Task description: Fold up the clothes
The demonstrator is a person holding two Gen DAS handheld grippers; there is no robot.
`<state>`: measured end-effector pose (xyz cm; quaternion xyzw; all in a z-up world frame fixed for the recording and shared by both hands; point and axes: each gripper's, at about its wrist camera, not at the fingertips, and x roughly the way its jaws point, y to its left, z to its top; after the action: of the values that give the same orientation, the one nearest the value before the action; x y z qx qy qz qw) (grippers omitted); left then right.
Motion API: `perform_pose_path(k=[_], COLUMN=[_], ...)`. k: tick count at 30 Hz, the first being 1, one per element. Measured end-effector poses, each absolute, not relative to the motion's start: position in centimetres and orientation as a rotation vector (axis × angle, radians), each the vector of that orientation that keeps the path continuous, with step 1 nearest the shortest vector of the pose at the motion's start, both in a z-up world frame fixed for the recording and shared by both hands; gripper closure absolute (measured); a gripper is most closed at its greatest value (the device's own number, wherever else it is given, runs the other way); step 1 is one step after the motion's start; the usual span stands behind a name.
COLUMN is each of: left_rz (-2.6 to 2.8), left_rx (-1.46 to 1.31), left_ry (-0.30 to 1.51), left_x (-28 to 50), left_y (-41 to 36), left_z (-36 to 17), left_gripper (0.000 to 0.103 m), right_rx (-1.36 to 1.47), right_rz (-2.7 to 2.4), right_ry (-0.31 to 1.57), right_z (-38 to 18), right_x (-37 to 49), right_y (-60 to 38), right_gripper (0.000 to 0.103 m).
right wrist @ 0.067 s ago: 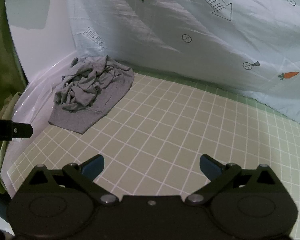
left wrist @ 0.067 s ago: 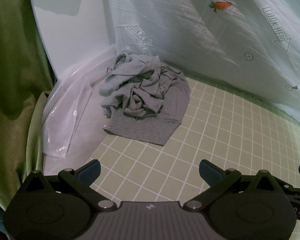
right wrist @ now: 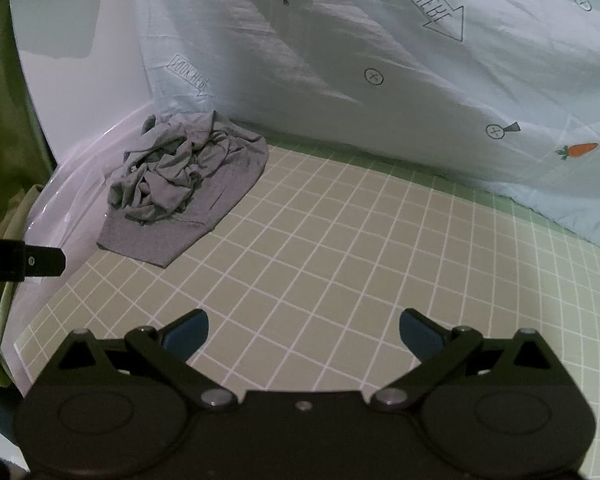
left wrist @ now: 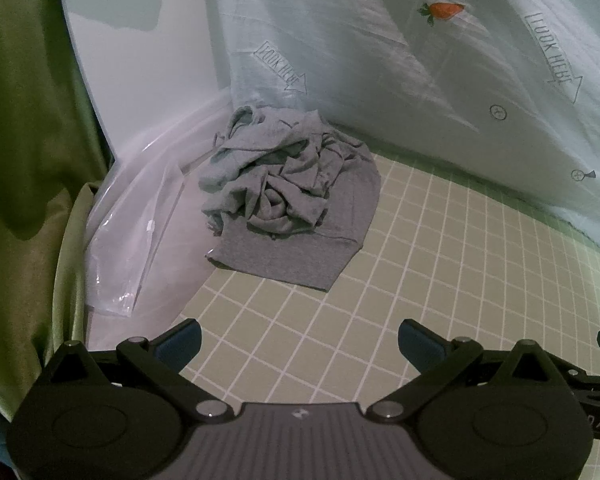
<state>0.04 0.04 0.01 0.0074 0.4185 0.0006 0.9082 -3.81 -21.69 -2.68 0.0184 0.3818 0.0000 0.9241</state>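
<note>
A crumpled grey garment (left wrist: pixel 288 196) lies in a heap at the far left corner of the green checked mat (left wrist: pixel 420 300), its flat hem toward me. In the right wrist view the same garment (right wrist: pixel 180 188) sits far off to the upper left. My left gripper (left wrist: pixel 300 340) hovers over the mat short of the heap, jaws wide open with nothing between them. My right gripper (right wrist: pixel 304 332) is open too, over bare mat, well to the right of the garment. The left gripper's side (right wrist: pixel 20 260) shows at the left edge of the right wrist view.
A pale blue sheet (left wrist: pixel 420 80) printed with carrots and arrows hangs along the back. Clear plastic sheeting (left wrist: pixel 140 232) lies left of the garment against a white panel (left wrist: pixel 148 80). Green cloth (left wrist: pixel 28 160) drapes at the far left.
</note>
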Motion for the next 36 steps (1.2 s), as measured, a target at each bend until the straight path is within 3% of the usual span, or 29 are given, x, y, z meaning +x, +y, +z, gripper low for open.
perform_pose_path(k=[36], left_rz=[0.002], left_rx=[0.007], left_ry=[0.870], left_x=[-0.04], left_y=[0.41], left_z=[-0.05], left_gripper=[0.000], right_rx=[0.038], right_rz=[-0.004], right_ry=[0.780], right_z=[-2.95], right_x=[-3.85], right_y=[-21.50], right_gripper=[0.000])
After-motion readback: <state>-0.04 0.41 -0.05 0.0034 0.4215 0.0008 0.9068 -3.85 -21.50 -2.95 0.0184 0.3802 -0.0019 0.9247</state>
